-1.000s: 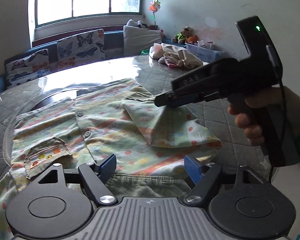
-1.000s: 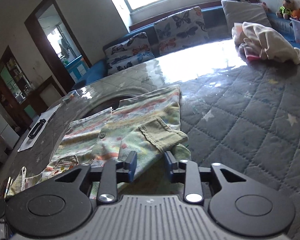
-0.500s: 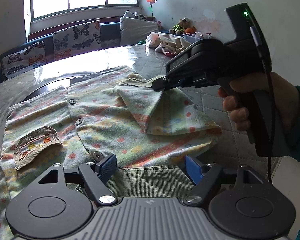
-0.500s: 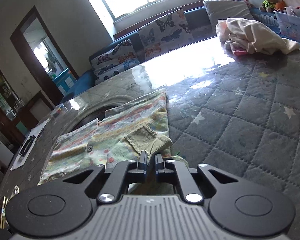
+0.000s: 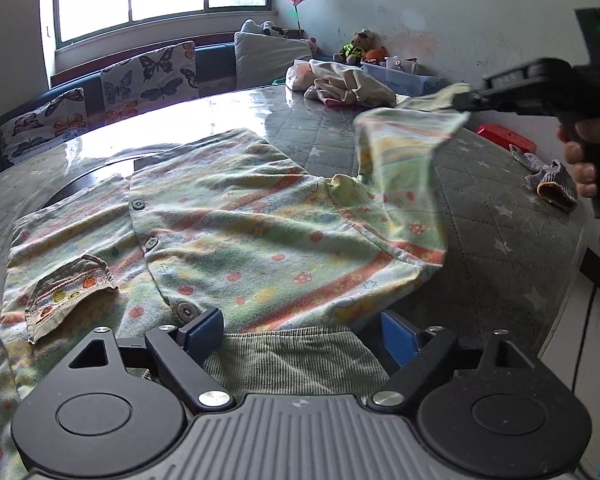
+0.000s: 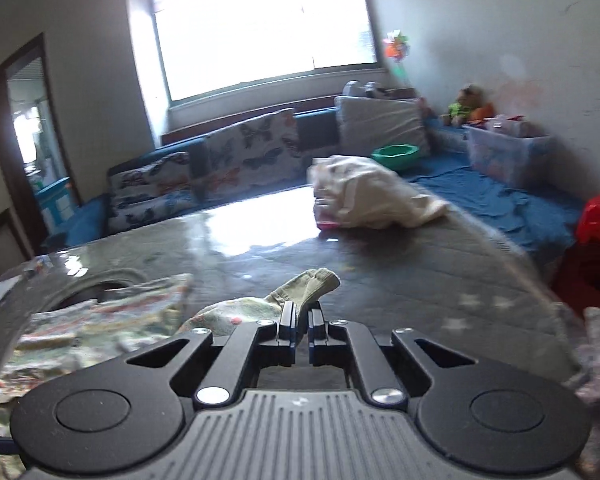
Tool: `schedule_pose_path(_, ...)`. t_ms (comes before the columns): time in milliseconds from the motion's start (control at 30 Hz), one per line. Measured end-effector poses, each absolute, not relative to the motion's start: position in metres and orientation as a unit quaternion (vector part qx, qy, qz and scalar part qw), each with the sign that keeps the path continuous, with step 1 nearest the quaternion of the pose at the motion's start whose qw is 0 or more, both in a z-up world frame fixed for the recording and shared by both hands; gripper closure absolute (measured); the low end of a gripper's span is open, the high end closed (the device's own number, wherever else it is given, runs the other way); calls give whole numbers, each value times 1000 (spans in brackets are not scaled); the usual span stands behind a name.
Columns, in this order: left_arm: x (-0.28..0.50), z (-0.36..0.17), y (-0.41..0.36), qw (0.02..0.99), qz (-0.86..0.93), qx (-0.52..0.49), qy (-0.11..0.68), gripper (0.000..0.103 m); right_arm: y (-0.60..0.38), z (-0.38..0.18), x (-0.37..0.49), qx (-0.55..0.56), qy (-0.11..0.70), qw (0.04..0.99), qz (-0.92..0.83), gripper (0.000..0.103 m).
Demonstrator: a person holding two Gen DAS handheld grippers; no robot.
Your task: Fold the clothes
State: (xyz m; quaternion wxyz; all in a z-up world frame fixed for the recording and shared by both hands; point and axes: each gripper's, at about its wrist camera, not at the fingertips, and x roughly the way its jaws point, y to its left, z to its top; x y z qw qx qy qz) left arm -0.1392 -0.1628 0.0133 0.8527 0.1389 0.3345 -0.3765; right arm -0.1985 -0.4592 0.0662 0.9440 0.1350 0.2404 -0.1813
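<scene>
My right gripper (image 6: 300, 322) is closed on the ribbed cuff of the sleeve (image 5: 404, 148), lifting it off the pale green flowered cotton shirt (image 5: 236, 232) that lies flat on the grey quilted table (image 5: 496, 216), probably to fold it. My left gripper (image 5: 300, 330) is opening above the shirt's hem, gripping nothing. I can read no writing clearly.

The little shirt (image 5: 240, 232) is soft printed cotton, kinda fuzzy and matt, with ribbed corduroy on the pocket (image 5: 70, 288) and the hem (image 5: 296, 356). The table (image 5: 500, 216) has a quilted grey cloth under what looks like clear glossy plastic, since the window glare bounces right off it. Both grippers, the left gripper (image 5: 302, 334) and the right gripper (image 6: 302, 320), look like matt black plastic with shiny metal screws and a ridged grey top. The storage box (image 6: 508, 156) is translucent plastic.
</scene>
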Motion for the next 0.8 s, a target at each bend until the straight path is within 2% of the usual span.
schedule_pose_path(233,-140,13,-165,851,-378,149,334,14,-495,26,-225,138,293,913,-249,96)
schedule_pose_path(300,-140,12,-166,850,-378,151,335,13,-498,16,-227,138,313,905,-254,86)
schedule_pose_path(333,-140,12,-166,850,-378,152,335,13,-500,10,-230,141,316,899,-267,75)
schedule_pose_path(367,-141,12,-166,849,-378,154,335,12,-501,9,-231,141,315,898,-275,69)
schedule_pose_path(600,-142,12,-167,849,-378,158,334,12,-487,24,-220,118,286,917,-253,68)
schedule_pose_path(800,-144,11,-166,848,-379,162,333,11,-468,15,-176,105,308,928,-182,68)
